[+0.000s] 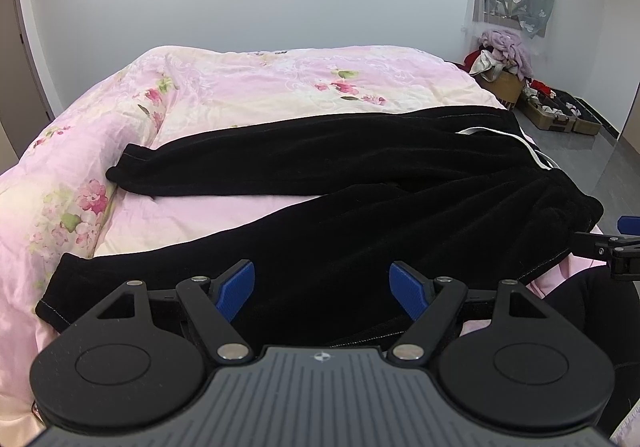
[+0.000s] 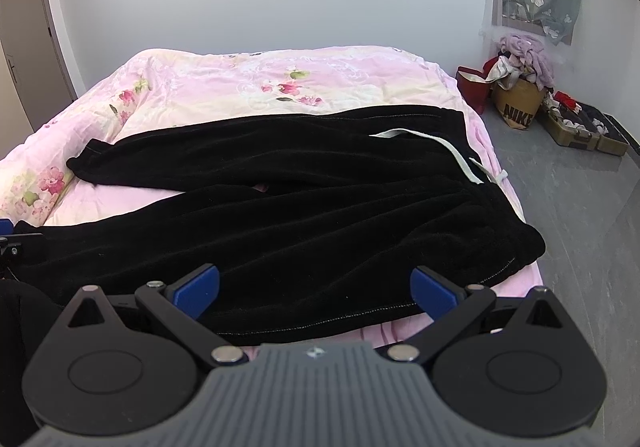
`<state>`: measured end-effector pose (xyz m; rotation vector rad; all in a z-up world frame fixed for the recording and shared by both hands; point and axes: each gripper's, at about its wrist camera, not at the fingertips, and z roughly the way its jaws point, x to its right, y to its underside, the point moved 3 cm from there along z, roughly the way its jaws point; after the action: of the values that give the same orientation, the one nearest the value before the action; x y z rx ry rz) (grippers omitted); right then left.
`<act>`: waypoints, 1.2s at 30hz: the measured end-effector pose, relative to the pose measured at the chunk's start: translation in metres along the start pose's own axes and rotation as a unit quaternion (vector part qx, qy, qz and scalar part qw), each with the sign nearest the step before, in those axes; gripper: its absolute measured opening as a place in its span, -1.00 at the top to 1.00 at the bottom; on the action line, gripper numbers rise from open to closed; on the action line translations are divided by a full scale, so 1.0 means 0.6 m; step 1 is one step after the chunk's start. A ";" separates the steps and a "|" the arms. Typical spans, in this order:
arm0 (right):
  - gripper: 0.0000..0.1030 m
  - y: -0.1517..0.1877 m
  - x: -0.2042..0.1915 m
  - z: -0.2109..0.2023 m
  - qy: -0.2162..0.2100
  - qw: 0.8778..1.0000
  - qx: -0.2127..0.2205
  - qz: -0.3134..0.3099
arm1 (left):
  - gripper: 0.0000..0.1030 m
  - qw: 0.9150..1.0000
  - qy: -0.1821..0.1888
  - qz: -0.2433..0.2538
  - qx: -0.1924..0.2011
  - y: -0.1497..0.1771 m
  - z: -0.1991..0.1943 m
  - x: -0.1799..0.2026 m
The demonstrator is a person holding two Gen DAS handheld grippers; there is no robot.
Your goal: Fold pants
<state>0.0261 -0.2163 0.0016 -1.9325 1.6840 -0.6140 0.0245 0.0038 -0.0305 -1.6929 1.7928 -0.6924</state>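
A bed [image 2: 224, 95] with a pink floral quilt carries black pants [image 2: 280, 215], spread flat, legs left, waistband right. On the floor stands a brown box [image 2: 518, 103] printed NIKE. Left gripper [image 1: 322, 293] and right gripper [image 2: 316, 289] hover over the pants, fingers apart, empty.

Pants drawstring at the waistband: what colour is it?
White, or off-white, against the black pants. The drawstring shows best in the right wrist view.
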 end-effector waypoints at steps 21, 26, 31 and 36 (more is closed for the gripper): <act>-0.91 0.003 0.000 -0.005 -0.006 1.000 -0.007 -0.004 | -0.75 1.000 0.000 -0.002 -0.009 0.002 0.002 -0.001; -0.91 0.003 -0.004 -0.006 -0.006 1.000 -0.007 -0.008 | -0.75 1.000 -0.001 -0.002 -0.007 0.002 0.002 -0.003; -0.91 0.003 -0.005 -0.008 -0.008 1.000 -0.006 -0.009 | -0.75 1.000 -0.005 -0.002 -0.010 0.004 0.001 -0.004; -0.91 0.001 -0.005 -0.005 -0.008 1.000 -0.009 -0.011 | -0.75 1.000 -0.007 -0.007 -0.011 0.006 -0.001 -0.010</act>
<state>0.0233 -0.2136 0.0039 -1.9664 1.6647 -0.5913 0.0215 0.0100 -0.0323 -1.7214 1.7868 -0.6662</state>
